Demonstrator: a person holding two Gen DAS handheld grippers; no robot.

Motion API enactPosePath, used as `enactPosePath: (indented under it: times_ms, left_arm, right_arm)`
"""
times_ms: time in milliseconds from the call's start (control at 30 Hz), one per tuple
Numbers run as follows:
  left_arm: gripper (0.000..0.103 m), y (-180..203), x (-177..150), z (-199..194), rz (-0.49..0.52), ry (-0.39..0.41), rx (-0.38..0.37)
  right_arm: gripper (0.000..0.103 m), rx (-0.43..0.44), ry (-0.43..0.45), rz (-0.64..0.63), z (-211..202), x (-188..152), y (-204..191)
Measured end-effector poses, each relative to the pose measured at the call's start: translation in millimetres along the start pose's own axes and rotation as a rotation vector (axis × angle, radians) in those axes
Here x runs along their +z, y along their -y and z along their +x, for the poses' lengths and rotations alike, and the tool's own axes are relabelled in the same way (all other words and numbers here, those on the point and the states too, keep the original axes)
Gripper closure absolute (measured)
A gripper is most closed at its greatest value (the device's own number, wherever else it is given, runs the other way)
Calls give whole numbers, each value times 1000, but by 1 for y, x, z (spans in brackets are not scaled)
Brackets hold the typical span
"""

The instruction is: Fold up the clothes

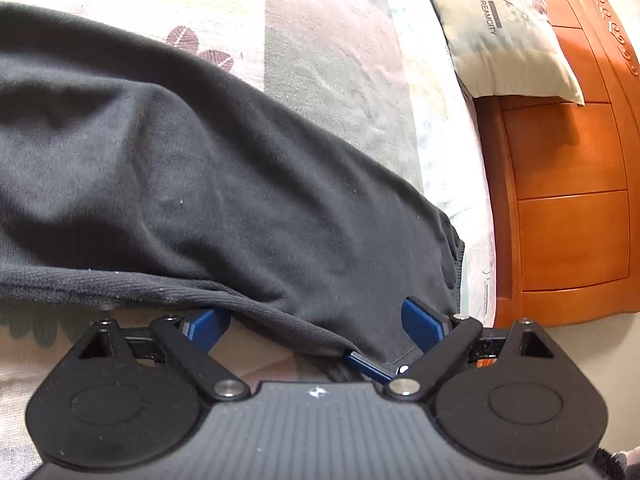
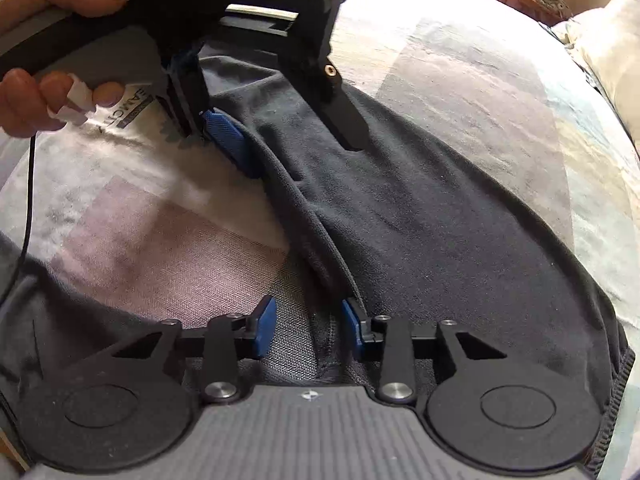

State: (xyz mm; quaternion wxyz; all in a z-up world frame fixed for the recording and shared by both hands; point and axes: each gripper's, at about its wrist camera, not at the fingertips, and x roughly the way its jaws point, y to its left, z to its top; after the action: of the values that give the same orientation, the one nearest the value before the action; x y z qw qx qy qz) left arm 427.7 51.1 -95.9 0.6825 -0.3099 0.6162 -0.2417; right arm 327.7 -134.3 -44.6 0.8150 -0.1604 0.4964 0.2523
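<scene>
Right wrist view gave me the dark grey garment (image 2: 440, 232) spread over the patchwork bedspread (image 2: 460, 92), its ribbed hem bunched at the lower right. My right gripper (image 2: 308, 328) sat low over a folded ridge of the fabric with its blue pads well apart, one pad just touching that ridge and nothing pinched between them. Further up the same ridge, my left gripper (image 2: 280, 132) also stood spread, one finger under the fabric edge and the other lying on top. A hand (image 2: 44, 60) gripped its handle. On the left wrist camera, the garment (image 1: 200, 168) draped over the left gripper (image 1: 316, 328), fingers wide apart. Beyond lay a pillow (image 1: 504, 28) against an orange wooden headboard (image 1: 568, 200).
</scene>
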Motion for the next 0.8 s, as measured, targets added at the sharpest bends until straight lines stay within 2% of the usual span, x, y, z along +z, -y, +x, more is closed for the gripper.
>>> enactPosePath:
  times_ms: [133, 300, 367, 400, 533, 600, 633, 700, 800]
  left_arm:
    - [11, 1, -4, -4, -1, -1, 4]
    - [11, -1, -12, -10, -3, 0, 13]
    - [11, -1, -15, -13, -4, 0, 17]
    - [11, -2, -17, -14, -5, 0, 19]
    - [11, -3, -24, -21, -8, 7, 28]
    - [11, -5, -28, -28, -12, 20, 34]
    - [11, -7, -30, -31, -16, 30, 44]
    - [11, -10, -35, -38, -25, 51, 66]
    - [11, -17, -43, -47, -47, 67, 85]
  right_arm:
    - [85, -22, -17, 35, 6, 4, 8]
    - [85, -41, -26, 10, 12, 5, 4]
    - [90, -35, -36, -12, 11, 6, 2]
    - [97, -19, -43, -16, 10, 5, 2]
    - [102, 88, -79, -22, -1, 1, 4]
    - [102, 185, -102, -18, -5, 0, 6]
    - [102, 189, -101, -30, -7, 0, 5]
    - [101, 124, -62, -97, -12, 1, -1]
    - [94, 52, 10, -151, -16, 5, -7]
